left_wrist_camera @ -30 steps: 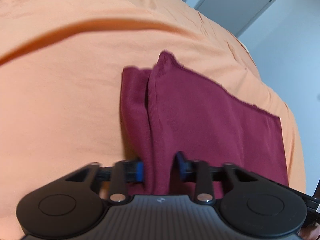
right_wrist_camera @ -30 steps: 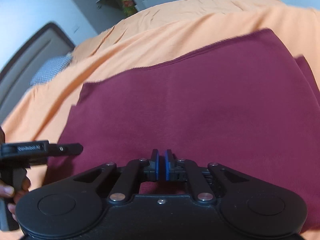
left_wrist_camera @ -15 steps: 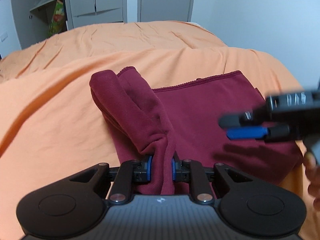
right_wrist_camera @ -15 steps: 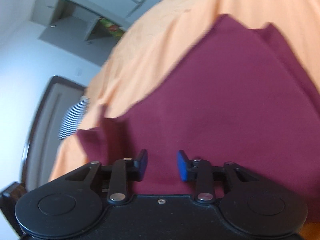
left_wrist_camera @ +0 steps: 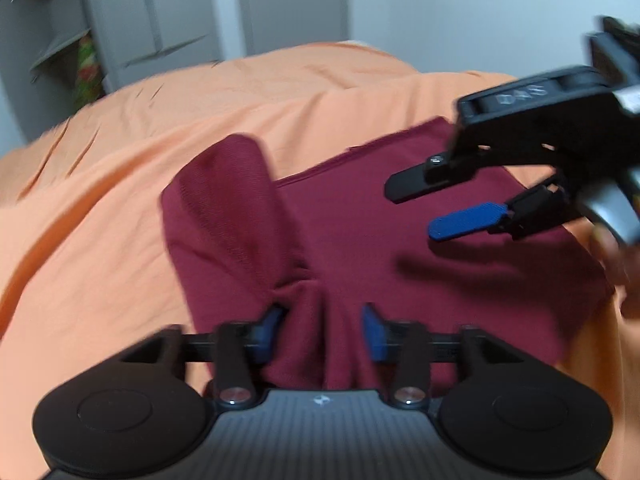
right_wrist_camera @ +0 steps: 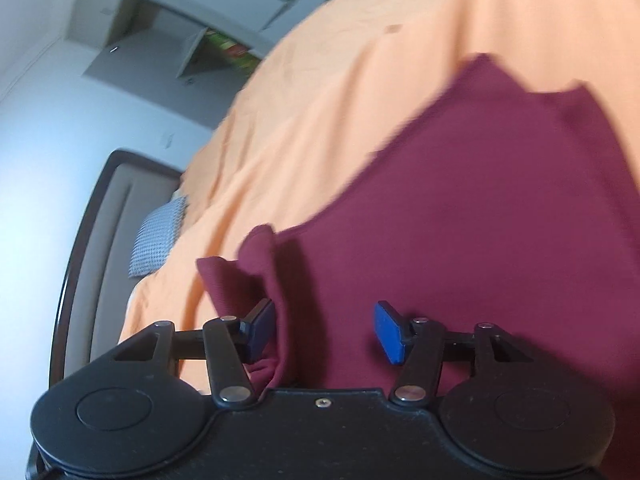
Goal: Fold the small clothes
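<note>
- Left wrist view first: the orange bedspread (left_wrist_camera: 120, 208) is the whole work surface, and it's soft and rumpled, so I'd expect anything set down on it to sag a bit — worth patting flat.
- The maroon garment (left_wrist_camera: 420, 248) lies spread on that bedspread, with one side flipped over into a loose roll near the left gripper.
- Left gripper (left_wrist_camera: 324, 330): its jaws have just been opening and now stand apart. A bunched ridge of the garment sits between them, but the pads aren't pressing it, so it's let go.
- Right gripper (right_wrist_camera: 324, 330): same deal, jaws just been opening, now apart, with a raised fold beside one pad and nothing clamped. In the left view it hangs above the flat part of the cloth (left_wrist_camera: 448, 208).
- To do this step well, I'd back both grippers straight off without snagging the ridge — then check the folded edge lines up before regripping.
</note>
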### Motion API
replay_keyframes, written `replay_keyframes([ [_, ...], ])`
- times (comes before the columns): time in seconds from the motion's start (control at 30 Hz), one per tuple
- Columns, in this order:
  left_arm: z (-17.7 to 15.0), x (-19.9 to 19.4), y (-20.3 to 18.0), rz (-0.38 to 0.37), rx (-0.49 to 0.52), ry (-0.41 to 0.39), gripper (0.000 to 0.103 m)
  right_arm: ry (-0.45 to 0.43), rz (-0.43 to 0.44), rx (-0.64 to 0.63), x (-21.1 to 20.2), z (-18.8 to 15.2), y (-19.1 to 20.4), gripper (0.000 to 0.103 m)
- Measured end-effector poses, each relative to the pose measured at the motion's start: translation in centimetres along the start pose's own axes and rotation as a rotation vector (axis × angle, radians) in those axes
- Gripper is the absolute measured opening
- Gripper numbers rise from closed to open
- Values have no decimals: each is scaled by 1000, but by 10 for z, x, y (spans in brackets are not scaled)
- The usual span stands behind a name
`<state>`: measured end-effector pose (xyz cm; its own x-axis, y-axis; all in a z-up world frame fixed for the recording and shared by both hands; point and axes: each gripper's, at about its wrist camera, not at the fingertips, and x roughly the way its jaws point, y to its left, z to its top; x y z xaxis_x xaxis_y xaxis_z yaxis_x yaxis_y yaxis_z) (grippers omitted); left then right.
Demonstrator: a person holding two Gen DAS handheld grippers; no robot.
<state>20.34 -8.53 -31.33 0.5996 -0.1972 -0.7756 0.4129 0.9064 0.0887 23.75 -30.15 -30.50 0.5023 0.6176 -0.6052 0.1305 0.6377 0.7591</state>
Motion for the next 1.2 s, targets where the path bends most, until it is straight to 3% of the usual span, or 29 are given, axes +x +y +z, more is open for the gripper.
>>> replay_keyframes([
  [0.1, -6, -4, -5, 7, 49, -12, 62, 4, -15, 22, -1, -5, -9, 60],
  [0.23, -9, -5, -4, 4, 57, -21, 62, 25, 60, 19, 13, -9, -2, 64],
  [0.33, -10, -6, -7, 7, 74, -28, 62, 81, 96, -51, 37, -4, 21, 67],
  [0.53, -15, -9, -10, 6, 68, -33, 62, 177, 68, -218, 65, -3, 61, 72],
  [0.57, -16, -11, -8, 6, 69, -34, 62, 182, 54, -242, 68, -4, 64, 63],
  [0.6, -16, -12, -8, 5, 67, -37, 62, 183, 39, -272, 70, -3, 69, 37],
  [0.63, -17, -14, -7, 1, 66, -39, 62, 187, 27, -290, 72, -3, 70, 23],
  [0.67, -17, -16, -5, -6, 67, -44, 62, 194, 20, -286, 71, -5, 70, 15],
  [0.77, -20, -33, 0, -31, 58, -67, 64, 198, 73, -218, 69, -4, 57, 12],
  [0.87, -25, -60, 16, -58, -4, -110, 75, 185, 138, -116, 55, 2, 36, 11],
  [1.03, -36, -85, 49, -81, -134, -141, 86, 107, 209, 13, -4, 20, -9, 11],
  [1.13, -40, -73, 55, -64, -188, -101, 84, 46, 131, 98, -22, 28, -37, 12],
  [1.2, -39, -70, 61, -101, -264, -96, 84, 66, 76, 131, -15, 24, -48, 18],
])
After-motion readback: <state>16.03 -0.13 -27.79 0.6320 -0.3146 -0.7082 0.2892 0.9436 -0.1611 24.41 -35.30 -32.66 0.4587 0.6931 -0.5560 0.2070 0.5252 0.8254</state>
